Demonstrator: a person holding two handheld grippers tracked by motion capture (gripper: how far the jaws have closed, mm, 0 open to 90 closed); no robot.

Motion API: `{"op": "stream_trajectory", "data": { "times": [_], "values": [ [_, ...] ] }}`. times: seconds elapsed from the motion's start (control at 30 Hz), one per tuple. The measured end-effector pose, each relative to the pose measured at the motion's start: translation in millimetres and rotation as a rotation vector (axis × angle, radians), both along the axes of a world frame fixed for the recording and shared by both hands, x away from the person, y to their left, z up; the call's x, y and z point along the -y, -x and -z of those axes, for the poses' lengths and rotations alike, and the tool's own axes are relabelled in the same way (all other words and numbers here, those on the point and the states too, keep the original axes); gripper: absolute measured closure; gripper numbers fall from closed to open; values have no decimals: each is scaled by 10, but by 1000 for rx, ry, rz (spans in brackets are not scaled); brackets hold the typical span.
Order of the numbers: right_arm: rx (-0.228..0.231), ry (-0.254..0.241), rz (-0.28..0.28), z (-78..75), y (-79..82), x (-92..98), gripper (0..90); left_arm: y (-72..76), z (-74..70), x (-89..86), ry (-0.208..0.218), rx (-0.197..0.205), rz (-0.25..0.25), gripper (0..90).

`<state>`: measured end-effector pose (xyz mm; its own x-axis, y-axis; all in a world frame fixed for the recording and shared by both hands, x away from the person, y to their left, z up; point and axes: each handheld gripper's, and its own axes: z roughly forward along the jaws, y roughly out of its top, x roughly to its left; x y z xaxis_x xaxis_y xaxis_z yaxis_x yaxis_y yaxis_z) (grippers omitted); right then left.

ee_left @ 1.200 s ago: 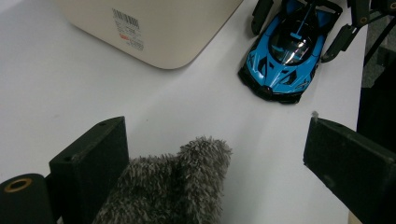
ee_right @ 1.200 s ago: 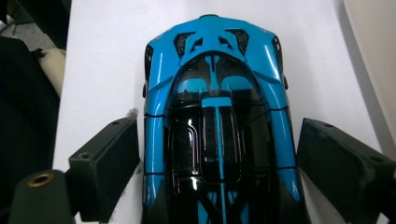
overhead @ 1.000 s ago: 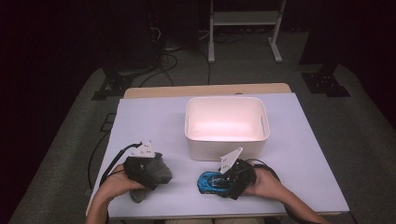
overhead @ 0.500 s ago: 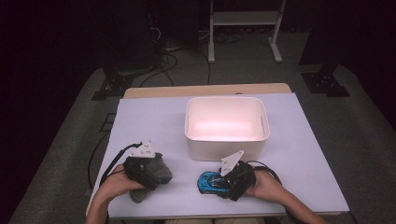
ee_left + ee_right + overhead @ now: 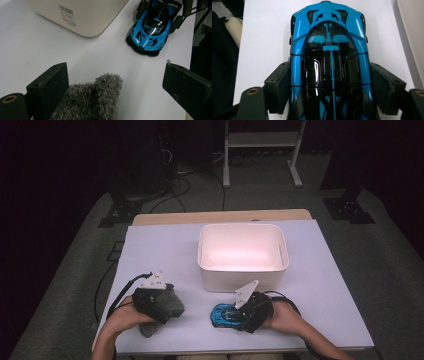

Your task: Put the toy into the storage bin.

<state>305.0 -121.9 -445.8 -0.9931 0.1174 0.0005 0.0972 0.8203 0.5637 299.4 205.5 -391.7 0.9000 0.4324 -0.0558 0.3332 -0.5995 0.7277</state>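
Lying at the near edge of the white surface [image 5: 165,250], a fuzzy grey plush cloth [image 5: 90,101] sits between the jaws of the left hand-held gripper [image 5: 117,82]; those jaws stand wide apart, one pad beside the cloth and the other well clear of it. Just to the right, the right hand-held gripper [image 5: 329,87] has its jaws on either flank of a glossy blue and black toy sports car [image 5: 329,57]. They have just been closing, and the pads look to meet the car's sides. The car rests on the surface with its nose pointing toward the cloth. Farther back, near the middle of the surface, stands an open cream plastic rectangular bin [image 5: 242,272].
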Motion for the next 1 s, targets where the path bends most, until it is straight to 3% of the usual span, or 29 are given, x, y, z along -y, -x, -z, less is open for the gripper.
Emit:
{"op": "stream_trajectory", "data": {
  "times": [0.7,1.0],
  "values": [
    [-57,-21,-17,-26,-33,29,251,0,-16,-40,5,7,-8,63],
    [-69,-40,-27,-143,-9,47,251,0,-16,-45,4,7,-8,63]
  ]
}}
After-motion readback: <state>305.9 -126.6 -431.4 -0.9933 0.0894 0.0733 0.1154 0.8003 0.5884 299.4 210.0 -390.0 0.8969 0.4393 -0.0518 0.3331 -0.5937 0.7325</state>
